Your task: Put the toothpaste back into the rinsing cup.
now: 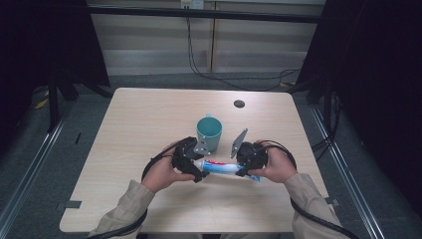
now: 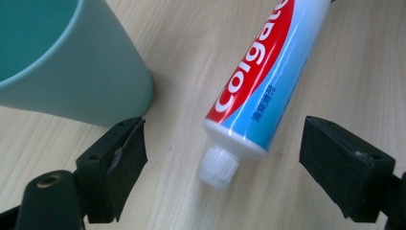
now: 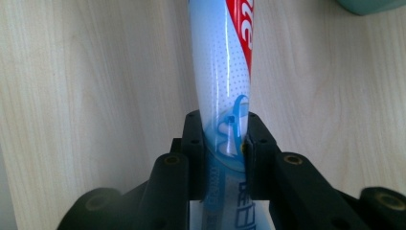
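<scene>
While right tool (image 3: 225,143) clamps toothpaste tube (image 3: 222,72) tail | cap between wide left tool (image 2: 222,153)

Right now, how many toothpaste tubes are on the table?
1. The toothpaste tube lies flat on the table just in front of the teal cup, its flat end clamped in the right tool and its cap between the open left tool.

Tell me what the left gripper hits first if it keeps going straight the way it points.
Most likely the toothpaste tube: its white cap lies between the left gripper's open fingers. The teal cup stands off to one side.
</scene>
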Demonstrator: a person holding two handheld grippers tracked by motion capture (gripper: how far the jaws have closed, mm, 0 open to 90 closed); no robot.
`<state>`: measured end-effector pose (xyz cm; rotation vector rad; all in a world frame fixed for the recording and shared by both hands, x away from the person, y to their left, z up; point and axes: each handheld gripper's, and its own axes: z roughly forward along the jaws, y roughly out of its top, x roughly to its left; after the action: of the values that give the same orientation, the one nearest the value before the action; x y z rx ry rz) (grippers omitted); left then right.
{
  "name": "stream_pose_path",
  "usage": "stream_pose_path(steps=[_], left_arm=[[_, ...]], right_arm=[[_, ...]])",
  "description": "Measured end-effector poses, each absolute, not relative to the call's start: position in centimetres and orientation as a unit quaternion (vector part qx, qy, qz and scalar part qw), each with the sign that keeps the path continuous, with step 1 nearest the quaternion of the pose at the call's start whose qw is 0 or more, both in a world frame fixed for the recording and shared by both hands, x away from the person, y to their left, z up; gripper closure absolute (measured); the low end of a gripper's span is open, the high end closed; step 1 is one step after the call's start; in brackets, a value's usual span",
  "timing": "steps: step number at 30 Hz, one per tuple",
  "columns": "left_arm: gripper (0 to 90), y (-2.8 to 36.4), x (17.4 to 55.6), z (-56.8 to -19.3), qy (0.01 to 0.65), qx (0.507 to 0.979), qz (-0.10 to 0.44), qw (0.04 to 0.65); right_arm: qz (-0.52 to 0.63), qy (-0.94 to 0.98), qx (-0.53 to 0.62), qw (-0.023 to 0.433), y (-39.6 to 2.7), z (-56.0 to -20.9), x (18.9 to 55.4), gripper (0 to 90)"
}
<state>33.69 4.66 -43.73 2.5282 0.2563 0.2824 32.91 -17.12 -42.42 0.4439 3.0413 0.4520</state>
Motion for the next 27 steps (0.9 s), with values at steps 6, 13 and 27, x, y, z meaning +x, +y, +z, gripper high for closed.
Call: stream_pose_path(steps=[6, 13, 27], left_arm=[[17.5, 4.1, 33.6, -44.0, 0.086, 0.949, 0.106, 0.283], [20.2, 3.6, 33.4, -44.3, 0.071, 0.949, 0.113, 0.285], [51.9, 2.8, 32.6, -45.4, 0.007, 0.955, 0.123, 0.271]], right_arm=[[0.144, 0.981, 0.132, 0.017, -16.7, -42.3, 33.0, 74.7], [0.140, 0.981, 0.136, 0.016, -16.4, -42.2, 32.9, 74.5], [0.167, 0.979, 0.119, 0.011, -15.5, -41.3, 33.0, 74.0]])
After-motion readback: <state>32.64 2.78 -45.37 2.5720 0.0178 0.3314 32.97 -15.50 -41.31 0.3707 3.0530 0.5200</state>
